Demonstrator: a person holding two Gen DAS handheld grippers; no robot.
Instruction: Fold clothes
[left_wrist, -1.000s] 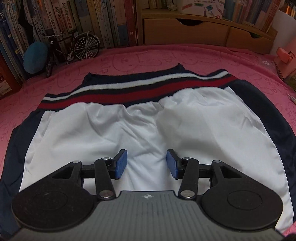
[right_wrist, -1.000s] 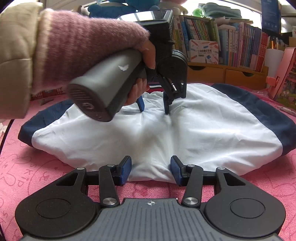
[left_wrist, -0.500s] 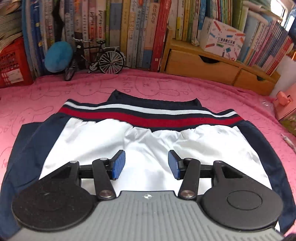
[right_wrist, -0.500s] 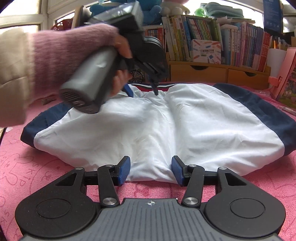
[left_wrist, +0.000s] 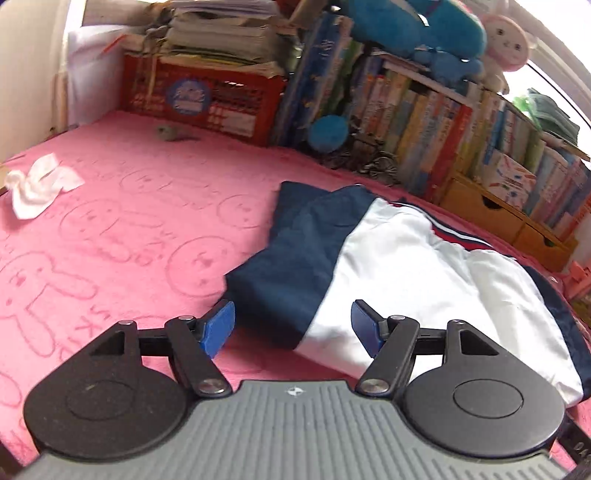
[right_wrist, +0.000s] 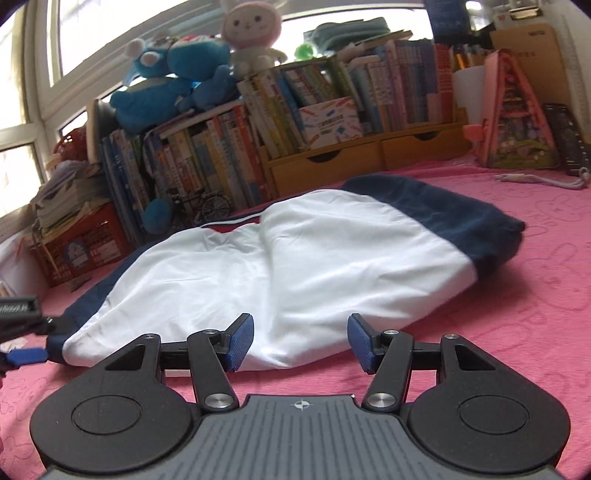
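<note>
Left wrist view looks down over the left gripper (left_wrist: 291, 325), whose blue-padded jaws stand spread wide with nothing between them; just ahead lies the garment (left_wrist: 417, 280), a white piece with navy side panels and a red, white and navy striped band at its far edge, spread on the pink blanket (left_wrist: 122, 229); the near navy corner sits in line with the gap between the pads, though whether a pad touches the cloth cannot be told; a crumpled white cloth (left_wrist: 38, 182) lies well apart at the far left of the blanket, and a red crate (left_wrist: 207, 99) stacked with papers stands against the back beside a row of books (left_wrist: 424, 122). Right wrist view shows the right gripper (right_wrist: 301, 341) likewise released, jaws apart and empty, low over the blanket (right_wrist: 517, 295) at the near white edge of the garment (right_wrist: 280, 266); the white fabric lies in soft wrinkles, with a navy panel curling over at the right; the left gripper (right_wrist: 26, 356) shows at the left border by the garment's navy corner; blue and pink plush toys (right_wrist: 192, 70) sit on top of the books (right_wrist: 221, 155), with wooden drawers (right_wrist: 365, 158) below.
</note>
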